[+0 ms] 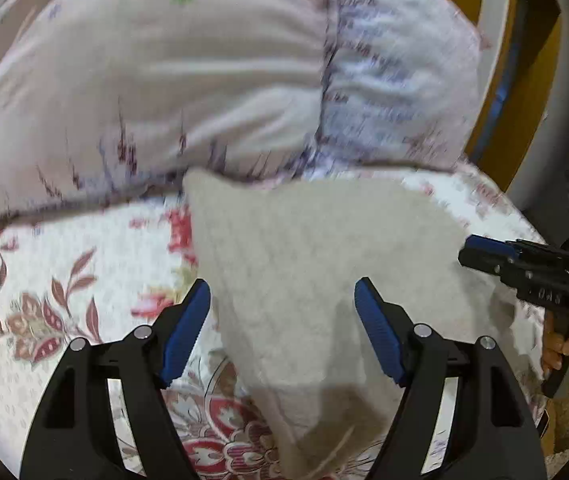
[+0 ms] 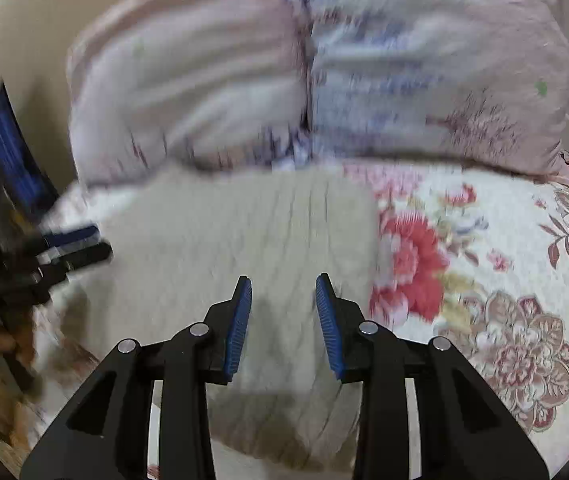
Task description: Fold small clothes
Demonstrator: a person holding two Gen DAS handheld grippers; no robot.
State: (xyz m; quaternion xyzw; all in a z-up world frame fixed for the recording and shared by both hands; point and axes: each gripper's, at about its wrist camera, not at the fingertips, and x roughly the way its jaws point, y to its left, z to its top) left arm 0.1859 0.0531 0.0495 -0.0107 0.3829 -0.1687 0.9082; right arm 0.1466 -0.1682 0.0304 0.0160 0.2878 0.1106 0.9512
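1. here, the grey knit garment [image 1: 324,264] lies flat on the floral bedspread [image 1: 64,288], filling the centre of the left wrist view from about 11 o'clock down to 6 o'clock.
2. left gripper [image 1: 282,296]: blue-padded fingers [image 1: 186,328] spread wide apart, hovering over the garment's near part; nothing sits between them.
3. right gripper [image 2: 283,290]: fingers [image 2: 240,328] parted, a narrower gap than the left pair, with bare knit showing between them; no cloth is held.
4. in the left wrist view the right gripper [image 1: 524,264] enters at 3 o'clock, its tip over the garment's right edge; whether it touches cannot be told.
5. in the right wrist view the left gripper [image 2: 64,248] appears blurred at 9 o'clock, beside the garment's [image 2: 224,240] left edge.
6. a pale pink pillow [image 1: 156,92] and a lilac-printed pillow [image 1: 396,76] lie side by side at 12 o'clock, just beyond the garment's far edge.
7. the bedspread's [image 2: 484,280] red and brown flowers show at 3 o'clock in the right wrist view.
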